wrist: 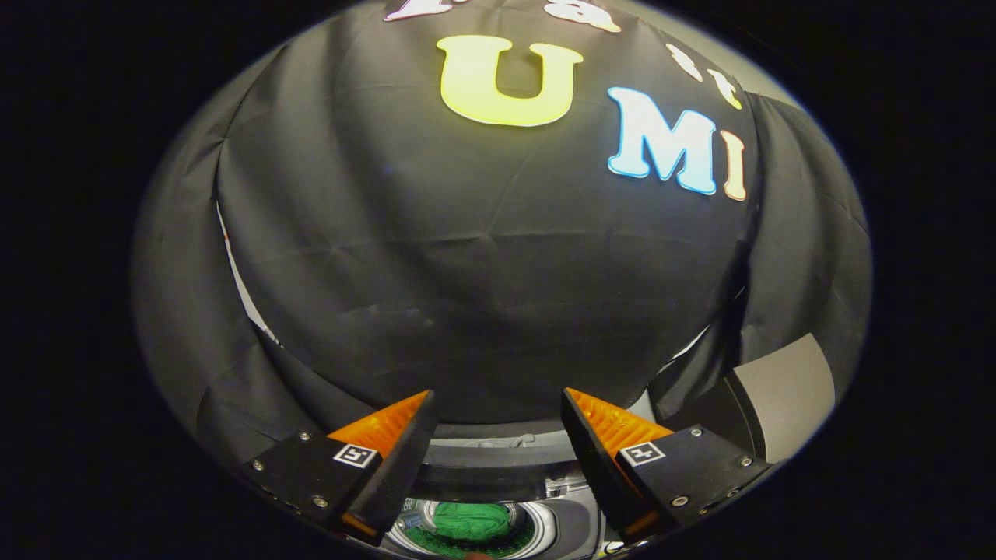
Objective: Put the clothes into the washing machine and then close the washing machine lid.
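Below, we saw the green clothes (471, 519) lying bunched inside the washing machine (572, 523) drum, while our gripper (496, 406) hung above that machine, fingers spread apart and holding nothing.

A green garment (471, 519) lies in the washing machine's (545, 530) grey-and-white drum, before a black cloth wall (482, 272).

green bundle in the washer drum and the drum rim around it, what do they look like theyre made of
The green bundle, low between the open gripper's jaws, looks like soft matte fabric: it sags in rounded folds with no shine. The drum rim looks like glossy light plastic or coated metal, since it catches bright highlights; which of the two cannot be told. The washing machine body beside it looks smooth and grey.
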Demonstrator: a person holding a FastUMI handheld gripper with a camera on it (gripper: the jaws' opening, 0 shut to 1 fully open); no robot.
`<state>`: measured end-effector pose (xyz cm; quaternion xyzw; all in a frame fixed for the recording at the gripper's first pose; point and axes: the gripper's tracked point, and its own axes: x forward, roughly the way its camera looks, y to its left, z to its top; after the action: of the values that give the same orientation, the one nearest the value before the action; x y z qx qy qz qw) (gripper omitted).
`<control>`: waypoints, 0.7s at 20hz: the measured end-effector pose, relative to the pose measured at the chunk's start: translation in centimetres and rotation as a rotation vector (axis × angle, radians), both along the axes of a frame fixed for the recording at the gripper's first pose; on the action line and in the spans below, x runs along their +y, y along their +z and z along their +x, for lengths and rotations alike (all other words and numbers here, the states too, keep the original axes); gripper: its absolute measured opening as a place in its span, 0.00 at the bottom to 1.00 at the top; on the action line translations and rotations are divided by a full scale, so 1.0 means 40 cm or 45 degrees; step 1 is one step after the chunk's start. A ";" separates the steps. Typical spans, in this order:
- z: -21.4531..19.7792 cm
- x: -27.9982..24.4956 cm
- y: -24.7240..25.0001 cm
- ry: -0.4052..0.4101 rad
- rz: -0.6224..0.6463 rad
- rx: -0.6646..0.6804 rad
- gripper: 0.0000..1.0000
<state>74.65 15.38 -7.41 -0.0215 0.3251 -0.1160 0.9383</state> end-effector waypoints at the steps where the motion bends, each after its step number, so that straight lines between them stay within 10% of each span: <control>1: 0.004 0.006 -0.009 0.005 0.002 0.010 0.97; 14: 0.001 0.030 -0.045 0.029 0.129 0.024 0.98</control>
<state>74.69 16.57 -9.21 0.0215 0.3393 -0.0886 0.9363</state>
